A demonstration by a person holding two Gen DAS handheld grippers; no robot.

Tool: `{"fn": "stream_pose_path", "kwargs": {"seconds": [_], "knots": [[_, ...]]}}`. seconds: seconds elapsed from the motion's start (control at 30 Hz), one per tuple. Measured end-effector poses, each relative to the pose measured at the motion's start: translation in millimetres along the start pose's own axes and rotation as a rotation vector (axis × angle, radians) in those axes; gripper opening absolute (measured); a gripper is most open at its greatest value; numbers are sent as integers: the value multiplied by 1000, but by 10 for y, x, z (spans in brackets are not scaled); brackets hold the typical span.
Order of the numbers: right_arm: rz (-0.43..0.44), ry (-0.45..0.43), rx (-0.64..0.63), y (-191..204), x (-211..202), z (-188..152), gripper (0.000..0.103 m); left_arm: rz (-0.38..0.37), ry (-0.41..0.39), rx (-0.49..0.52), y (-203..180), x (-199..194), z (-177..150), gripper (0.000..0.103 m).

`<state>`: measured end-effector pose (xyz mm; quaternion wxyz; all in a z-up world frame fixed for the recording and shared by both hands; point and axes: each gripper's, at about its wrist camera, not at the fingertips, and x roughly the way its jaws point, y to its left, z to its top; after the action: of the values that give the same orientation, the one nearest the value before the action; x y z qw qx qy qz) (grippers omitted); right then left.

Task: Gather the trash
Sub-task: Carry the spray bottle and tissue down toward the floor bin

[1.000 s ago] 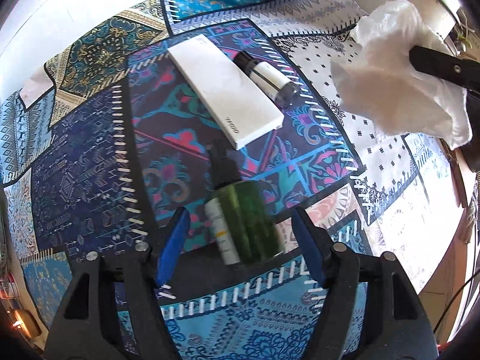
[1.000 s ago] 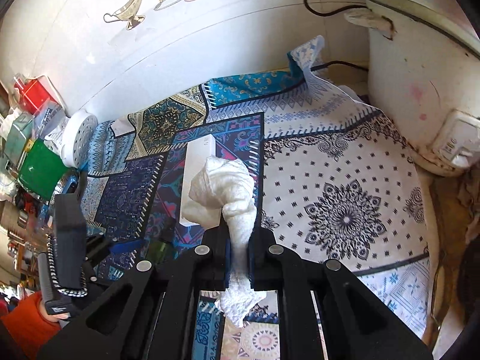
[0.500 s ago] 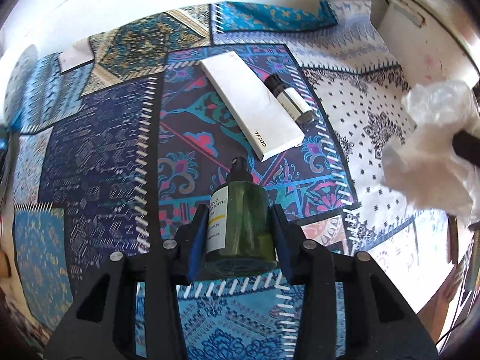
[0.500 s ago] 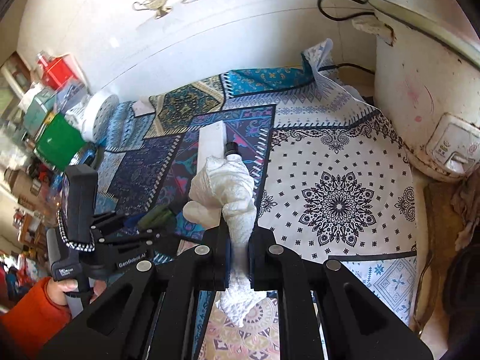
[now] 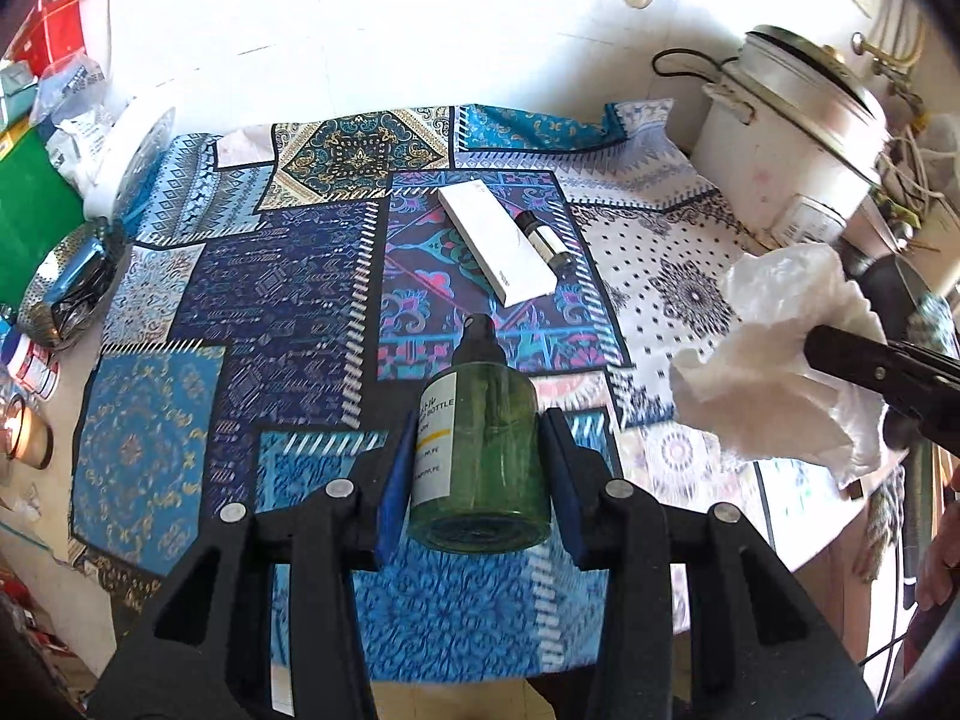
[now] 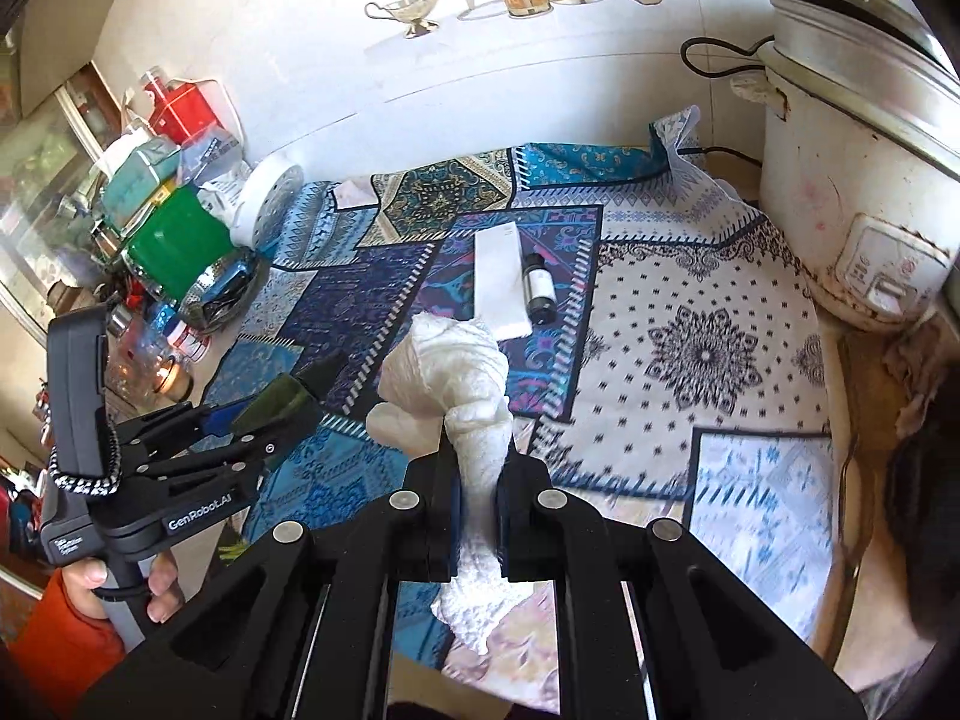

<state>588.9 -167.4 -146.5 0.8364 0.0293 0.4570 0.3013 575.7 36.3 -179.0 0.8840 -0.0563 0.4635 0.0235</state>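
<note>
My left gripper [image 5: 477, 468] is shut on a green bottle [image 5: 480, 450] with a black cap and a white label, held above the patterned cloth [image 5: 288, 300]. In the right wrist view the same gripper [image 6: 264, 414] shows at the left with the green bottle [image 6: 279, 399] in it, a hand below it. My right gripper [image 6: 477, 480] is shut on a crumpled white tissue [image 6: 450, 372]; that tissue [image 5: 780, 360] hangs at the right of the left wrist view. A white flat box [image 5: 495, 246] and a small dark vial [image 5: 543, 240] lie side by side on the cloth.
A white rice cooker [image 6: 852, 168] stands at the back right with its cord along the wall. At the left edge are a green box [image 6: 174, 246], a red container [image 6: 180, 111], a metal strainer [image 5: 66, 294] and a lit candle jar [image 5: 24, 438]. A white tiled wall lies behind.
The left gripper closed on the green bottle and lifted it off the cloth, pulling back. The right gripper, still holding the tissue, also drew back and rose.
</note>
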Motion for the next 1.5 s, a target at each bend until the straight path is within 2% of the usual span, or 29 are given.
{"fn": "stream_pose_path", "kwargs": {"seconds": [0.27,0.4,0.57,0.77,0.9,1.03,1.33,1.5], "knots": [[-62,-30,74,559,-112,-889,8,-50,-38,42,253,-624,-951,41],[-81,-4,113,806,-84,-1351,8,-50,-32,48,348,-831,-1427,41],[-71,66,162,1029,-59,-1795,8,-61,45,44,405,-909,-1874,41],[-79,148,157,1073,141,-2208,8,-50,143,28,368,-642,-2365,41],[-69,202,161,900,440,-2522,8,-51,201,17,318,-266,-2765,41],[-70,246,142,598,882,-2907,8,-48,249,-3,318,359,-3222,41],[-57,330,136,-237,2310,-3967,8,-66,315,-58,400,2218,-4275,41],[-47,378,130,-621,3195,-4512,8,-88,392,-52,487,3236,-4862,41]]}}
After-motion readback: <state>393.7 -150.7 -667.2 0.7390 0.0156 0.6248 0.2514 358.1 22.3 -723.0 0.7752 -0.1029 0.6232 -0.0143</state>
